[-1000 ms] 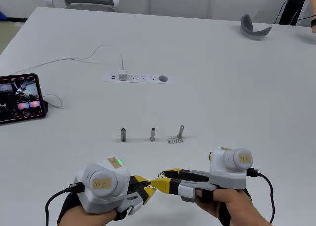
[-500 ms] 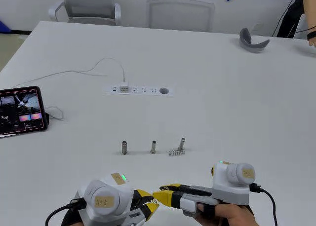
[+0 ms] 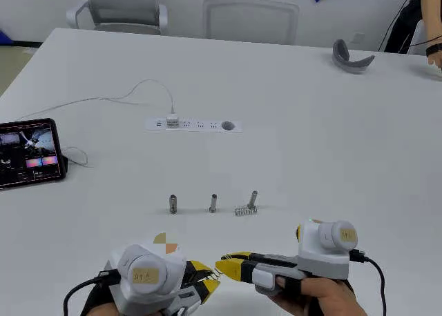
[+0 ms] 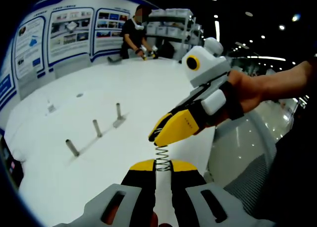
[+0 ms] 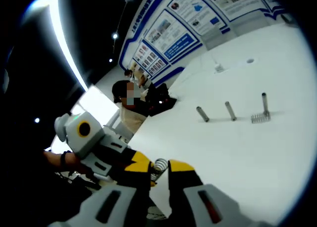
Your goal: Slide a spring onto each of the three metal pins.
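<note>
Three metal pins stand in a row mid-table: left pin [image 3: 173, 204], middle pin [image 3: 213, 203], right pin [image 3: 253, 199]. A loose spring [image 3: 242, 210] lies at the right pin's foot, also seen as the loose spring [image 5: 258, 118]. Near the table's front edge my left gripper [image 3: 207, 283] and right gripper [image 3: 224, 266] meet tip to tip. The left gripper [image 4: 161, 166] is shut on the lower end of a second spring [image 4: 161, 155]. The right gripper [image 4: 156, 135] closes on its top end. This held spring [image 5: 160, 164] sits between the right gripper [image 5: 159, 170] jaws.
A white power strip [image 3: 193, 125] with a cable lies behind the pins. A tablet [image 3: 27, 152] sits at the left edge, and a grey curved band [image 3: 351, 57] lies far right. Chairs stand beyond the table [image 3: 331, 157], and a person's hand shows at the top right corner.
Half a second ago the two grippers' tips stood slightly apart; now they meet again over the held spring. The pins and the loose spring have not moved.
</note>
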Demonstrator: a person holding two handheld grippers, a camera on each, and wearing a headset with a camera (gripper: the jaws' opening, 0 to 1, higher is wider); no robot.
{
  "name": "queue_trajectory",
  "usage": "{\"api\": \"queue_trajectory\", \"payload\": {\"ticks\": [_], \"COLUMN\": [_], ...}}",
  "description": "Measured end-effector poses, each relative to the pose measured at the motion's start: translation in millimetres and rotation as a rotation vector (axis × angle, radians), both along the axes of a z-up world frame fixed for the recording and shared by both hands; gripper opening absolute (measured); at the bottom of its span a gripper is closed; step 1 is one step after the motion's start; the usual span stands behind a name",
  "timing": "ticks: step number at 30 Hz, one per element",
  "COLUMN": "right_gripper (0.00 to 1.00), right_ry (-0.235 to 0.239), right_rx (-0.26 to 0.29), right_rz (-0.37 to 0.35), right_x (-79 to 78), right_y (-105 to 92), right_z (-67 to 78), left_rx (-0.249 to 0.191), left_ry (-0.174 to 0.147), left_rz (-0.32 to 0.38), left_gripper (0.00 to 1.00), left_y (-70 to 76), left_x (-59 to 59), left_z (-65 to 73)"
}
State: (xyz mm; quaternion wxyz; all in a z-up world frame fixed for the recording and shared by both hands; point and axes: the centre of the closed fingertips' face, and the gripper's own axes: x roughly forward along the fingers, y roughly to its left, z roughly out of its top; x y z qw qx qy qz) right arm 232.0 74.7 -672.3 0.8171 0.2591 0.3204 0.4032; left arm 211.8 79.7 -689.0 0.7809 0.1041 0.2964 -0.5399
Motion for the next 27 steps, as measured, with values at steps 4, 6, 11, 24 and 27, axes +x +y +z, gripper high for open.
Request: {"api": "queue_trajectory", "payload": {"ticks": [4, 6, 11, 24, 27], "right_gripper": [0.13, 0.13, 0.12, 0.12, 0.12], "right_ry": [-0.007, -0.008, -0.018, -0.104, -0.138], "right_rx": [0.011, 0.009, -0.005, -0.191, -0.239], "right_rz": [0.007, 0.008, 0.029, 0.246, 0.315], "right_x": [-1.7, -1.1, 0.0, -4.8, -5.3], "right_y": [1.3, 0.4, -0.1, 2.3, 2.9], "right_z": [4.8, 5.5, 9.3, 15.8, 19.3], "left_rx": [0.009, 0.01, 0.007, -0.005, -0.008], "left_ry": [-0.006, -0.009, -0.013, -0.016, -0.024], "left_rz": [-0.018, -0.025, -0.043, -0.107, -0.124], "left_gripper": [0.1, 0.1, 0.1, 0.1, 0.1], "left_y": [-0.2, -0.4, -1.8, -8.1, -10.5], "left_x": [0.2, 0.9, 3.2, 4.1, 5.8], "left_z": [-0.4, 0.5, 2.1, 4.4, 6.7]}}
